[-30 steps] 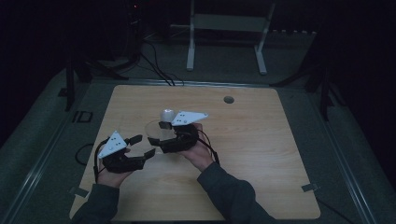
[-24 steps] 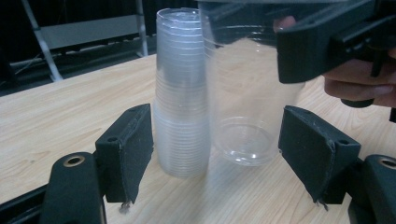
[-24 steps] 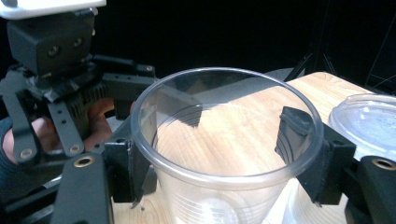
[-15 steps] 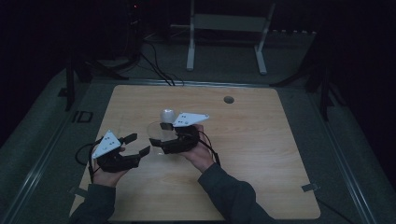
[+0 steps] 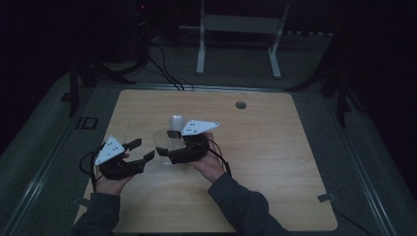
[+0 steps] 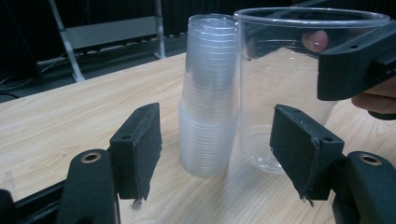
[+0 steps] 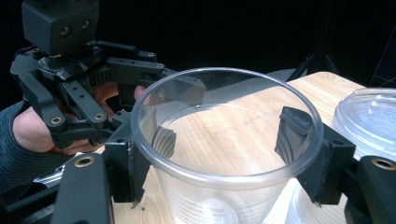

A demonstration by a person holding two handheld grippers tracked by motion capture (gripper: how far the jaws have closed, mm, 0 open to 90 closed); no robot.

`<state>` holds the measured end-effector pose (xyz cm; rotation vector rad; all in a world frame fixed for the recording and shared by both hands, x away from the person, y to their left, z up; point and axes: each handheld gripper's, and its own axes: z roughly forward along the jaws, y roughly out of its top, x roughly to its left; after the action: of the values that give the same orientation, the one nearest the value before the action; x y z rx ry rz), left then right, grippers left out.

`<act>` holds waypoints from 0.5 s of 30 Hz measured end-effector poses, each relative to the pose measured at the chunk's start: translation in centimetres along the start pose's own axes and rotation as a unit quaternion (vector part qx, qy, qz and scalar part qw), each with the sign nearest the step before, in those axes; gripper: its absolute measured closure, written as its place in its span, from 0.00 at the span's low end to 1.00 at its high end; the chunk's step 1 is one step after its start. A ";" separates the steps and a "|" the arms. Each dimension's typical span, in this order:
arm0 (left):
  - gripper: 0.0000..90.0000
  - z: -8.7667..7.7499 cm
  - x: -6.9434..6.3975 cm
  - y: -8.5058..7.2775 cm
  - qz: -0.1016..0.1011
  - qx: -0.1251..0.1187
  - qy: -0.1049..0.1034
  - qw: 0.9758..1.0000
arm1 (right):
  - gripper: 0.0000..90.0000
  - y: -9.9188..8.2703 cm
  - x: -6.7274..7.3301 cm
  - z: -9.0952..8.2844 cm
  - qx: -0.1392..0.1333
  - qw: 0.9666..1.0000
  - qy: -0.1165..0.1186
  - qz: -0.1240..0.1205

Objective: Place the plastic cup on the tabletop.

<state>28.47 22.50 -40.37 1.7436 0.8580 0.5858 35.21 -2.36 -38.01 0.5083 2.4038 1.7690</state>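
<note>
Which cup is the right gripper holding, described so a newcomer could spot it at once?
On the wooden table, left of centre, stands a stack of clear cups. The single clear cup stands beside it, clamped by the right gripper; it is wider and alone, not nested.

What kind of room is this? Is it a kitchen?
Probably not a kitchen; it looks like a dim lab or recording room. There is a bare wooden table, cables on the floor and a white metal stand behind it. A person works with clear plastic cups.

Two grippers, one loose clear cup (image 7: 224,154), one stack of cups (image 6: 210,93), perhaps twenty deep, one table (image 5: 275,162).
</note>
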 end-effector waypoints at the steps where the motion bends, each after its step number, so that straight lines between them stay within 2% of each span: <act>1: 0.38 0.0 0.0 0.0 0.000 0.000 0.001 1.000 | 0.32 0.0 0.0 0.0 0.000 1.000 0.000 0.000; 15: 0.39 0.2 0.1 0.4 0.005 0.002 0.003 1.000 | 0.32 -0.8 0.2 0.3 0.004 1.000 0.002 -0.004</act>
<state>28.81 22.38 -40.02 1.7509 0.8557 0.5969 34.90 -2.24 -38.80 0.4967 2.4129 1.7594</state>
